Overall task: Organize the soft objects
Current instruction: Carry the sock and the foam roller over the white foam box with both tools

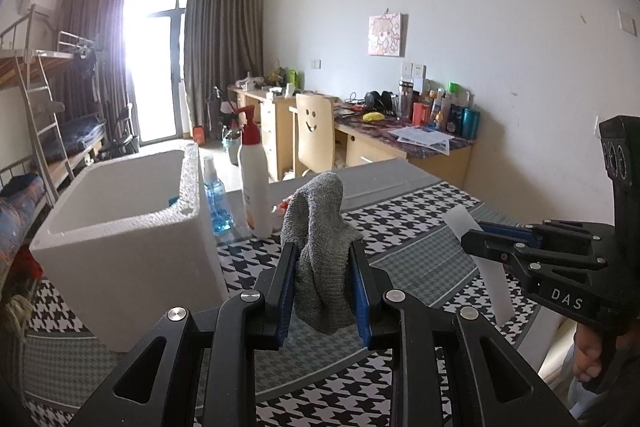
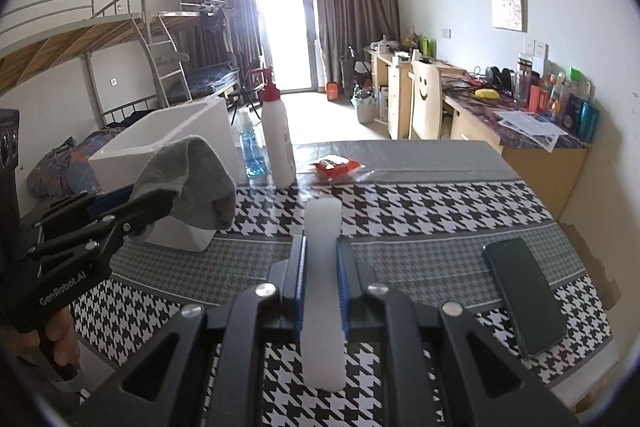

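Note:
My left gripper [image 1: 323,251] is shut on a grey knitted cloth [image 1: 320,227] that sticks up between its blue pads, above the houndstooth table [image 1: 400,227]. The same cloth [image 2: 192,179] hangs from the left gripper [image 2: 160,205] at the left of the right wrist view. My right gripper [image 2: 322,247] is shut on a white translucent soft strip [image 2: 323,291] held upright between its pads. The strip [image 1: 480,259] and right gripper [image 1: 470,241] also show at the right of the left wrist view. A white foam box [image 1: 120,227] stands on the table left of the cloth.
Behind the cloth stand a white bottle with a red pump [image 1: 254,175] and a blue spray bottle [image 1: 216,199]. A red packet [image 2: 336,167] lies mid-table and a dark phone [image 2: 524,295] lies at the right. Desks, a chair and bunk beds fill the room beyond.

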A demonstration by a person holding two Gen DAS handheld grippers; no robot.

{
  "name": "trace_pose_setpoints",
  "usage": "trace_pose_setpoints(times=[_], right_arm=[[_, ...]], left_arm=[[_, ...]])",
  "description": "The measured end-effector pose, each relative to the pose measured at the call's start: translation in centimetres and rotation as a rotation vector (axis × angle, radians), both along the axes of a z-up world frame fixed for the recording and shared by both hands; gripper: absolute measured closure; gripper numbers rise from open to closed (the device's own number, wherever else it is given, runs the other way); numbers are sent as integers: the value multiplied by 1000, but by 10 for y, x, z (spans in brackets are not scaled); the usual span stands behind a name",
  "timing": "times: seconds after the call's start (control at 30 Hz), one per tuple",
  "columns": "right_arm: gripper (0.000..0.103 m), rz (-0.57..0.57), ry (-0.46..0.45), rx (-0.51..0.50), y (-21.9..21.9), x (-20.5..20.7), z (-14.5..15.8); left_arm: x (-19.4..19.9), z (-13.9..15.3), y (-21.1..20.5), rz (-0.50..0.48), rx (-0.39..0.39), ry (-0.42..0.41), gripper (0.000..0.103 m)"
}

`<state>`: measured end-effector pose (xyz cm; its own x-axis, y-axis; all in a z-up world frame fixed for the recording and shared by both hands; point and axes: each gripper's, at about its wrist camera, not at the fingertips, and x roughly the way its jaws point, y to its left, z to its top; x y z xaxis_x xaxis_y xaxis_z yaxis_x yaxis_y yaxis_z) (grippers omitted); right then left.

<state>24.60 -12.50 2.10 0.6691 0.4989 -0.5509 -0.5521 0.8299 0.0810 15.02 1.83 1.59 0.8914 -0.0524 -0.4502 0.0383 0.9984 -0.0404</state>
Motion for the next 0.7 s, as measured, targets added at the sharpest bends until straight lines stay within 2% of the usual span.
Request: trace_pose_setpoints(times=[0.3,0.7], right_arm=[[85,21,-27,19,7,4,10],[85,46,-61,30,17,4,22]], left_arm=[[-1,13,4,5,8,-26,76],[-5,16,6,9,20,-43,76]])
